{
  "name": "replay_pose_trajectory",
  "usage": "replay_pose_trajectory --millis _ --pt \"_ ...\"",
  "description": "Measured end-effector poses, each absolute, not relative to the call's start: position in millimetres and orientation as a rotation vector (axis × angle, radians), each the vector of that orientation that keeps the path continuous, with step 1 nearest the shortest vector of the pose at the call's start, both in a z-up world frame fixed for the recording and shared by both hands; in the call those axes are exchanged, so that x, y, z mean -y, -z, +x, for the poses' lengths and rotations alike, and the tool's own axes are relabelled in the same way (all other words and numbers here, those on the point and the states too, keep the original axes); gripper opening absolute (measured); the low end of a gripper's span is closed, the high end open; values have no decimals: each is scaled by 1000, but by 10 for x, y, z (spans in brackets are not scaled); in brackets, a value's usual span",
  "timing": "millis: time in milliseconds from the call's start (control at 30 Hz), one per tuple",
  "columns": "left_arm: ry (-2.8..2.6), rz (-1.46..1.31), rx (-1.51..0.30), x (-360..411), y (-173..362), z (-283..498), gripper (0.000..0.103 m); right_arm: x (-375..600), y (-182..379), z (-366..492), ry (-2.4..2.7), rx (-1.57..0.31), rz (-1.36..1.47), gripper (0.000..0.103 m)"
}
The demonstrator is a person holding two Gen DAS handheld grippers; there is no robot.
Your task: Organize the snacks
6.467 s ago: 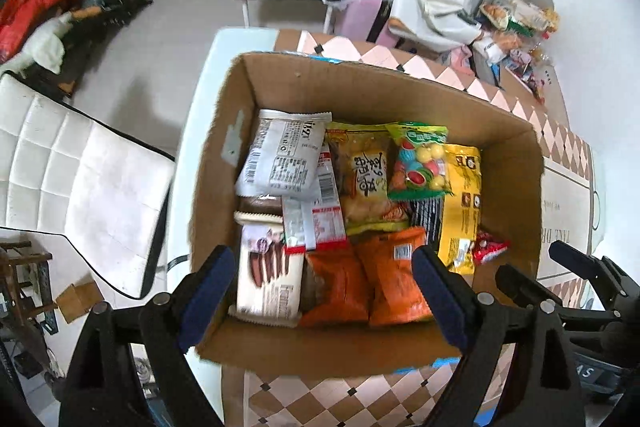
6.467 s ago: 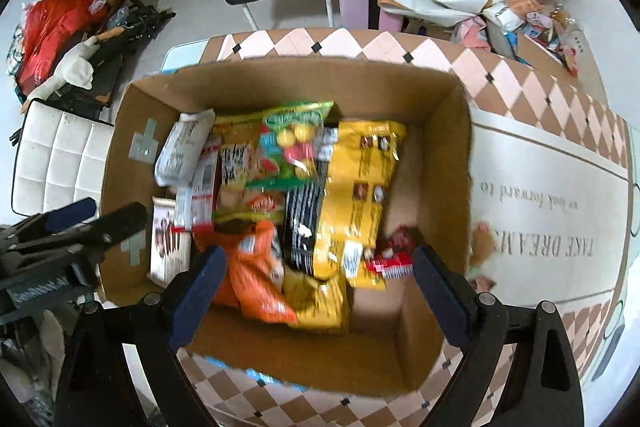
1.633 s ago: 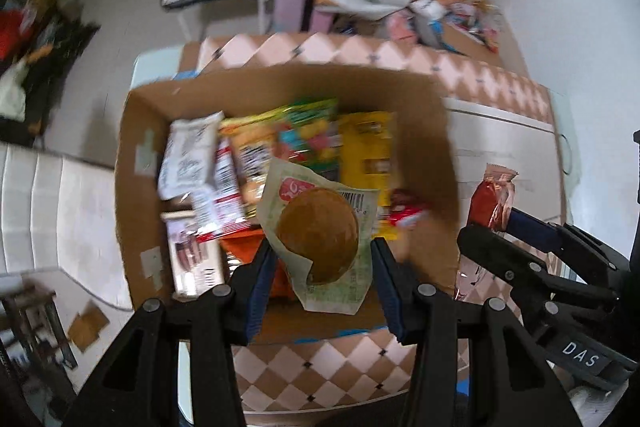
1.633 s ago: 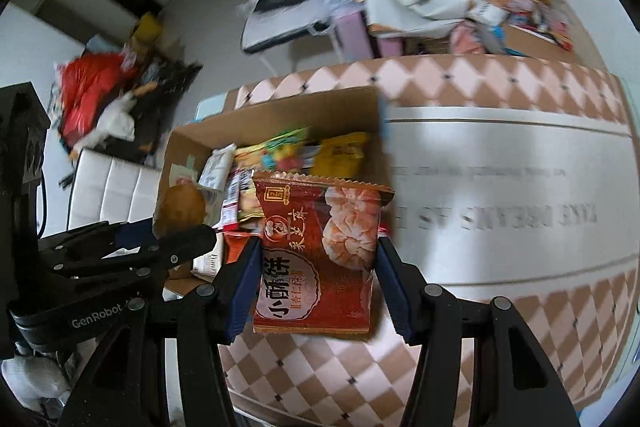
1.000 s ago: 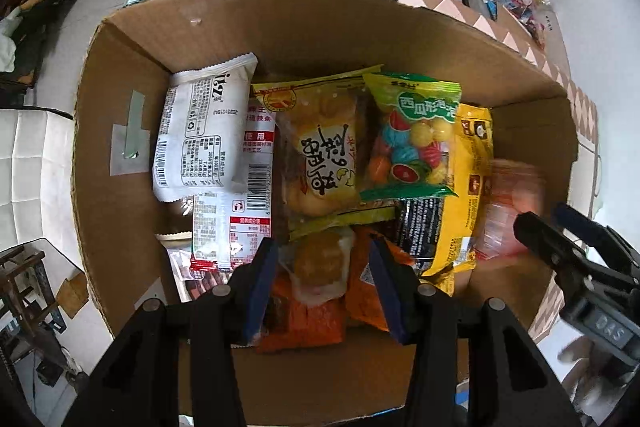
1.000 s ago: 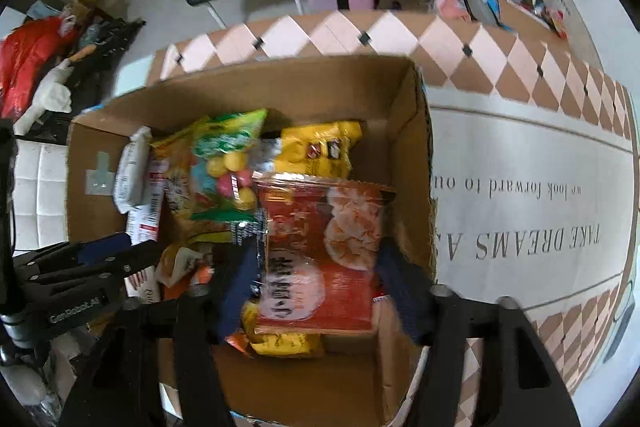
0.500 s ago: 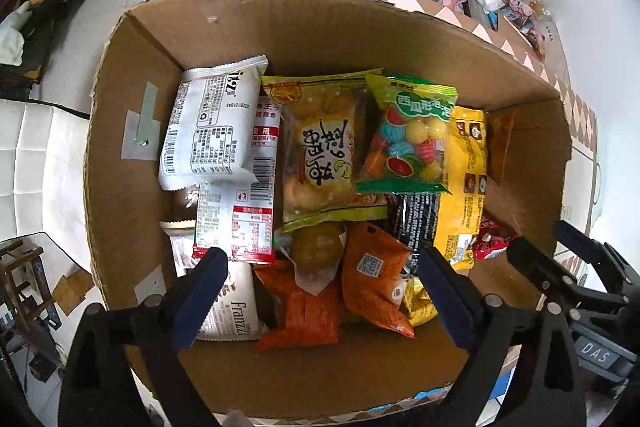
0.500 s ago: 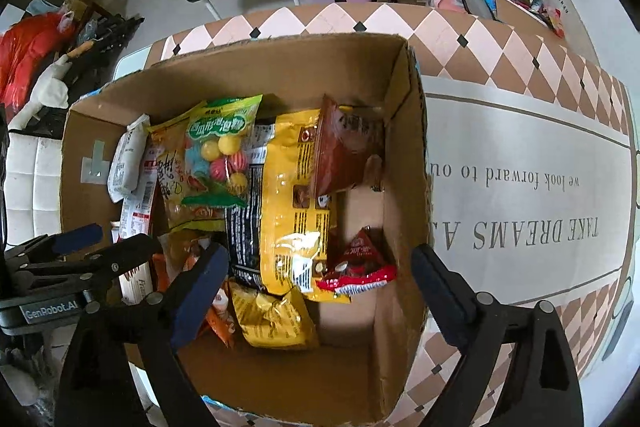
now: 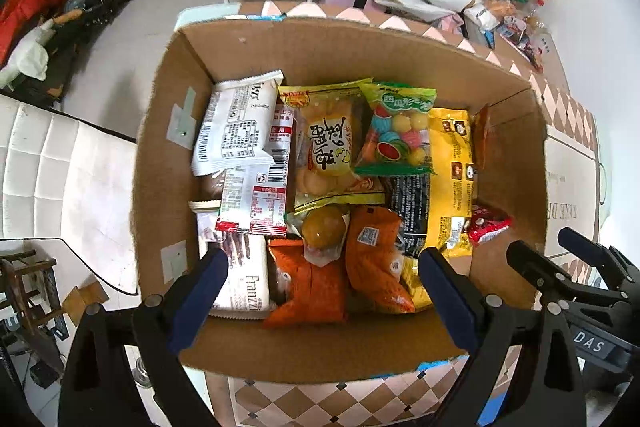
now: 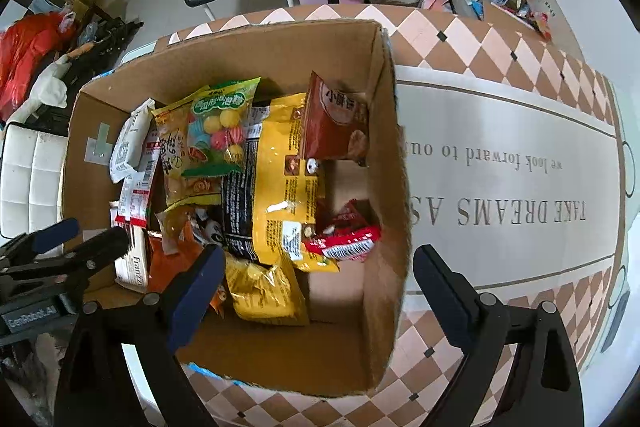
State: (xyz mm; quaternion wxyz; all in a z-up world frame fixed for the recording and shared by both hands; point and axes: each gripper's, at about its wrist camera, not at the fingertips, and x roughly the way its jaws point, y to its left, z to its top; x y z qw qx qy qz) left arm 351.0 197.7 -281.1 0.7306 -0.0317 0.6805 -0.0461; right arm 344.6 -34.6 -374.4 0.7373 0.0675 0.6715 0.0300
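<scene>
Since the earlier frames, two packets have been released into the cardboard box (image 9: pixel 320 351): the clear-wrapped bun (image 9: pixel 323 227), which was clamped in the left gripper (image 9: pixel 322 287), and the dark red pastry packet (image 10: pixel 334 123), which was clamped in the right gripper (image 10: pixel 316 287). The jaws of both grippers have just been opened, the right ones slightly later, and nothing is held between them now; both pairs of blue pads are seen wide apart above the near side of the box.

Inside the box, the bun is laid near the middle of the near half, between two orange packets (image 9: pixel 374 263). The pastry packet is leaned upright against the right wall of the box, at the far corner, just beside the long yellow bag (image 10: pixel 286 183). A small red packet (image 10: pixel 344 239) is seen on the box floor near the right wall, touching the yellow bag. A green candy packet (image 9: pixel 396 129) is placed in the far part of the box, and white packets (image 9: pixel 236 123) are stacked along the left wall.

The box is set on a tabletop (image 10: pixel 500 131) covered with a chequered cloth with printed words.
</scene>
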Motion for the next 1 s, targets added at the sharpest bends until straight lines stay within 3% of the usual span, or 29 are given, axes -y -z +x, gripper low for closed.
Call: replay_pose_trajectory --millis 433,1000 --pt "88 -33 -1317 -1896 2209 2952 97 469 3054 2894 -55 -1317 168 97" --pt "97 10 -1026 -1721 935 1896 97 734 1732 1666 -84 -1087 172 97"
